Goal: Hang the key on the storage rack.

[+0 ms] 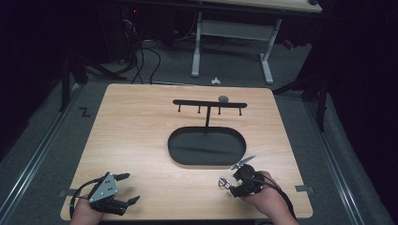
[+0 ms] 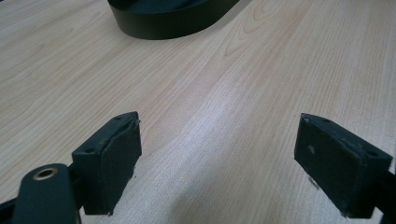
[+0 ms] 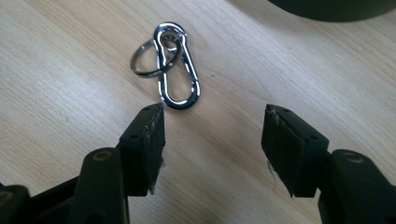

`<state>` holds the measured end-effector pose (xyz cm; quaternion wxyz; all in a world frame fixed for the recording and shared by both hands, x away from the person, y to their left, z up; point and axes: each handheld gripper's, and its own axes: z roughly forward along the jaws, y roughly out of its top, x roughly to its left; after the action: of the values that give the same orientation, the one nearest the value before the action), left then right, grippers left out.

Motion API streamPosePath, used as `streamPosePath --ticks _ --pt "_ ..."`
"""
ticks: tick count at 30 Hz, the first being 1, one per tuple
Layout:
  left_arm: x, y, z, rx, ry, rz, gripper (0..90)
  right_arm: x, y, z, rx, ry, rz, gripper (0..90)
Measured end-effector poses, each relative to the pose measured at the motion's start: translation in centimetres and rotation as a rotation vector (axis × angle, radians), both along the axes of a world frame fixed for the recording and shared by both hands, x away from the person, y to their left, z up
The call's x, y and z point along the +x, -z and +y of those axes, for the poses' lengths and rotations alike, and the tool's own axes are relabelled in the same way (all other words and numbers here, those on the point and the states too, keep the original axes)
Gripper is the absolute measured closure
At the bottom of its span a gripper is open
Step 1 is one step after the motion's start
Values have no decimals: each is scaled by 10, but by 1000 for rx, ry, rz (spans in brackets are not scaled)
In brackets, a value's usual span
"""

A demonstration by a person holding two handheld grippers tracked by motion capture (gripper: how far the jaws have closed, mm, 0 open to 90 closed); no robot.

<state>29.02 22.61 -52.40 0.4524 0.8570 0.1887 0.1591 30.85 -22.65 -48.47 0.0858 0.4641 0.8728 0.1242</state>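
On the table (image 1: pixel 141 122) a stand's oval base (image 1: pixel 207 146) sits right of centre, its hook bar (image 1: pixel 209 103) rising behind it. The carabiner with key ring (image 3: pixel 170 63) lies on the tabletop just before the base's near right edge, beyond the right gripper (image 3: pixel 212 135); the left gripper (image 1: pixel 126 187) rests at the near left corner, well apart

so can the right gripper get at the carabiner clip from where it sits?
Probably yes. The right gripper has open jaws with nothing between them, and the carabiner clip, with its key ring, lies flat on bare table just beyond the left pad. Lying flat may make pinching awkward.
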Motion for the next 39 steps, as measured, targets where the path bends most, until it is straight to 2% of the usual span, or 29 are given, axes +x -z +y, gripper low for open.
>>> streamPosePath --ticks 15,23,32,39 --pt "0 0 0 -1 4 -2 153 7 7 20 -25 -60 -11 410" --pt "-1 0 0 2 7 0 154 12 5 28 -29 -92 -45 432" --pt "0 0 -1 4 8 2 153 16 3 36 -25 -119 -56 442" --pt "-1 0 -1 4 8 3 153 19 5 44 -45 -155 -59 454"
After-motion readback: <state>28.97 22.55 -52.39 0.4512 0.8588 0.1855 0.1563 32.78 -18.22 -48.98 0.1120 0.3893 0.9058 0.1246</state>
